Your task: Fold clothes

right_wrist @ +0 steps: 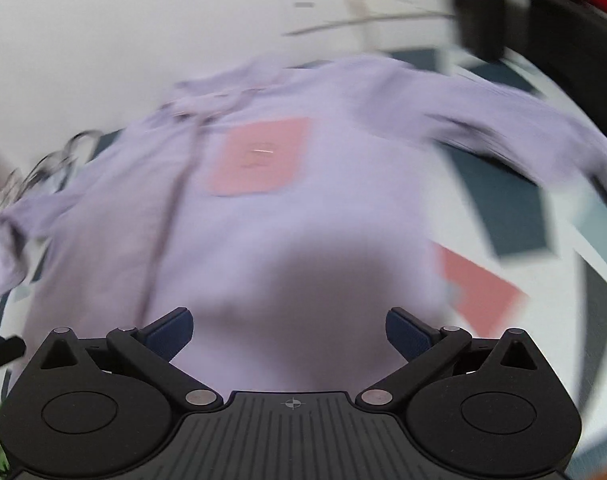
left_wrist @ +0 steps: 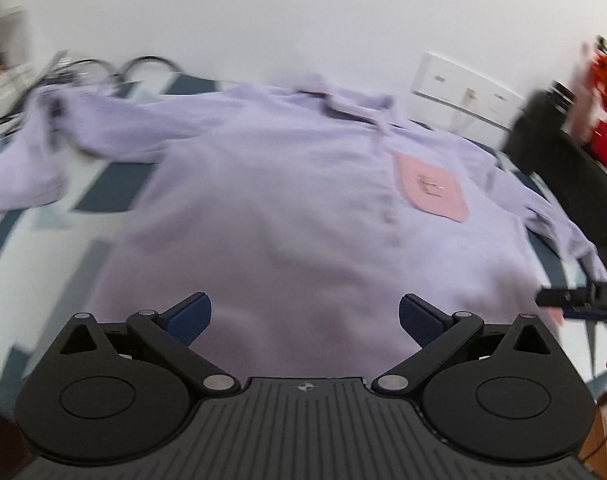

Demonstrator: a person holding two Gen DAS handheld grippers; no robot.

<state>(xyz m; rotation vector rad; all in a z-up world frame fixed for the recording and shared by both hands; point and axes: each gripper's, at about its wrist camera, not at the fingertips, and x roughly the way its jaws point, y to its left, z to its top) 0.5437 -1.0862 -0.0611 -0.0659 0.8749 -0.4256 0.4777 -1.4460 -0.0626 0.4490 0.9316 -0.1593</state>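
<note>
Nearest the lenses, both the left gripper [left_wrist: 305,320] and the right gripper [right_wrist: 289,330] stand with jaws wide apart, nothing between them, above the hem of a lilac shirt [left_wrist: 283,200]. It lies spread front-up on the patterned bench [left_wrist: 103,188], pink chest pocket [left_wrist: 431,188] showing, sleeves out to either side, collar toward the white wall [left_wrist: 263,20]. Both views are blurred.

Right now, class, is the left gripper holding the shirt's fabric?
No: the left gripper stands wide open above the lilac shirt, nothing between its pads.
</note>
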